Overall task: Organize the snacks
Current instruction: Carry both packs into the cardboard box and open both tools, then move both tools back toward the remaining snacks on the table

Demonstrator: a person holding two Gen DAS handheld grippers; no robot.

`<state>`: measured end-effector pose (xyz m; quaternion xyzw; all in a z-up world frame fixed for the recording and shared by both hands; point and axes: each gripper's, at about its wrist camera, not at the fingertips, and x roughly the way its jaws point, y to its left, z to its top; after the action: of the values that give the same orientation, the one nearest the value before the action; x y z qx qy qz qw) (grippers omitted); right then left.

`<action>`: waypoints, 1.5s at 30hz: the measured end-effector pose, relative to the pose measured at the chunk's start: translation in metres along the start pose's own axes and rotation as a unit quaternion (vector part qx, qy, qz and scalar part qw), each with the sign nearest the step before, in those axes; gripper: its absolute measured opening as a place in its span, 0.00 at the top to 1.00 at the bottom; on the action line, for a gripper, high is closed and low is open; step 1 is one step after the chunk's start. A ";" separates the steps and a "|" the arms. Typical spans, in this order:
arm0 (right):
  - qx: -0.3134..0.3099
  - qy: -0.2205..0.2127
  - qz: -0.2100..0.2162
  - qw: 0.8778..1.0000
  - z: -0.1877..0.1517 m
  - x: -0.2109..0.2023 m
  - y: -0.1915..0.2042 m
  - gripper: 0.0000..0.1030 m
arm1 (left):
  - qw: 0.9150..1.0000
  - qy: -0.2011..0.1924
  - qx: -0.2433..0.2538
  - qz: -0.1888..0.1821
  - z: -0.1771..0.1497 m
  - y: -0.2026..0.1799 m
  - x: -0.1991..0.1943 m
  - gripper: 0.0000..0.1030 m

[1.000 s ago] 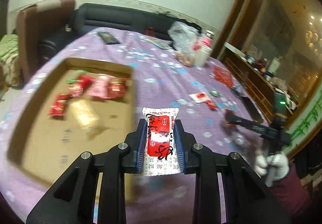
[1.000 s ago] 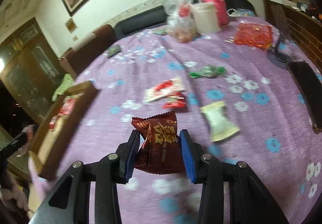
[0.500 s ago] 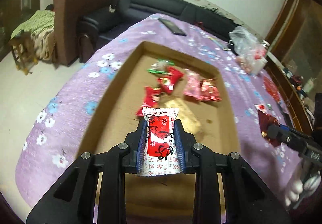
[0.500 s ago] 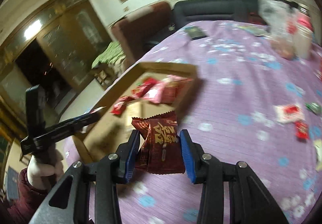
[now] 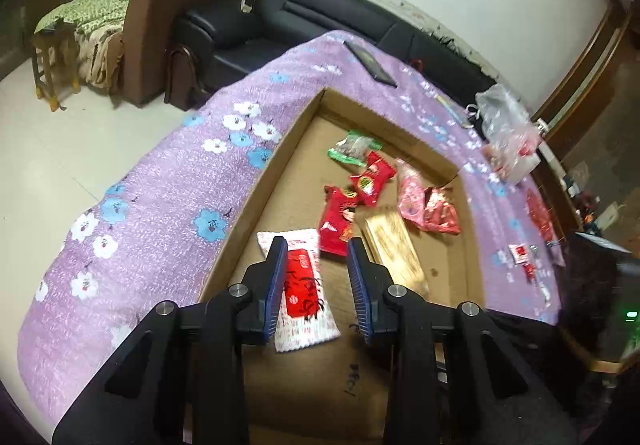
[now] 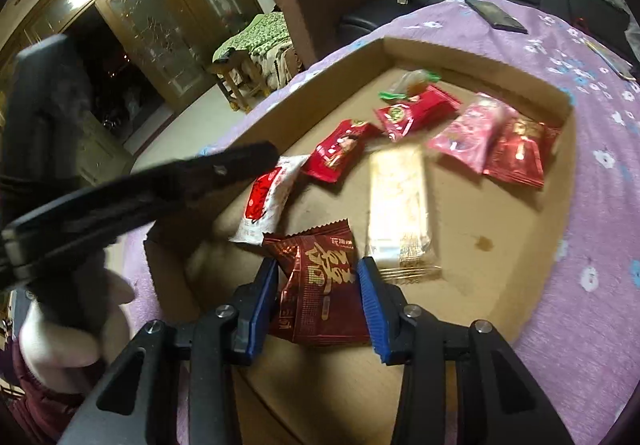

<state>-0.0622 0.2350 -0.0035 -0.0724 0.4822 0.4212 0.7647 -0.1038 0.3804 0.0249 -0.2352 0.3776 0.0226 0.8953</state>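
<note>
A shallow cardboard box (image 5: pixel 256 197) lies on the purple flowered tablecloth (image 5: pixel 160 213). My left gripper (image 5: pixel 316 285) hangs over the box's near end with its jaws opening. The white and red packet (image 5: pixel 302 289) rests against the left pad, with a gap to the right one. My right gripper (image 6: pixel 318 293) is shut on a dark red packet (image 6: pixel 320 285) above the box floor (image 6: pixel 472 229). In the right wrist view the left gripper's black finger (image 6: pixel 160 185) reaches in from the left above the white and red packet (image 6: pixel 266 201).
Several snacks lie in the box: a green one (image 5: pixel 354 147), red ones (image 5: pixel 372 179), a pink one (image 5: pixel 410 197), a gold bar (image 5: pixel 394 253). Loose snacks (image 5: pixel 520 253) and a plastic bag (image 5: pixel 504 125) sit to the right. A dark flat device (image 5: pixel 370 63) lies at the table's far end.
Both grippers swung from the open tablecloth to over the box. The left jaws have widened and the white and red packet has tilted against the left pad. The right grip is unchanged.
</note>
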 end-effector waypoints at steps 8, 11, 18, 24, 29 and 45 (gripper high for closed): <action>-0.005 -0.008 -0.003 1.000 -0.005 -0.007 0.004 0.55 | 0.999 -0.036 -0.027 -0.022 -0.012 -0.004 -0.044 0.72; -0.008 -0.026 -0.003 1.000 -0.011 -0.023 0.007 0.55 | 0.998 -0.040 -0.041 -0.029 -0.021 -0.011 -0.055 0.72; 0.015 -0.077 -0.007 0.997 -0.038 -0.078 -0.020 0.51 | 0.998 -0.043 -0.028 -0.042 -0.035 -0.048 -0.075 0.72; 0.066 -0.127 -0.029 0.989 -0.059 -0.133 -0.069 0.48 | 0.998 -0.030 0.007 -0.062 -0.045 -0.092 -0.078 0.72; 0.138 -0.152 -0.065 0.977 -0.103 -0.169 -0.124 0.47 | 0.995 0.001 0.035 -0.098 -0.058 -0.133 -0.062 0.72; 0.212 -0.213 -0.290 0.908 -0.246 -0.292 -0.155 0.47 | 0.949 0.124 0.188 -0.220 -0.108 -0.285 0.014 0.72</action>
<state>-0.1698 -0.1580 0.0546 0.0464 0.3435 0.0735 0.9351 -0.1037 0.0782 0.0653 -0.1411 0.4223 -0.2753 0.8520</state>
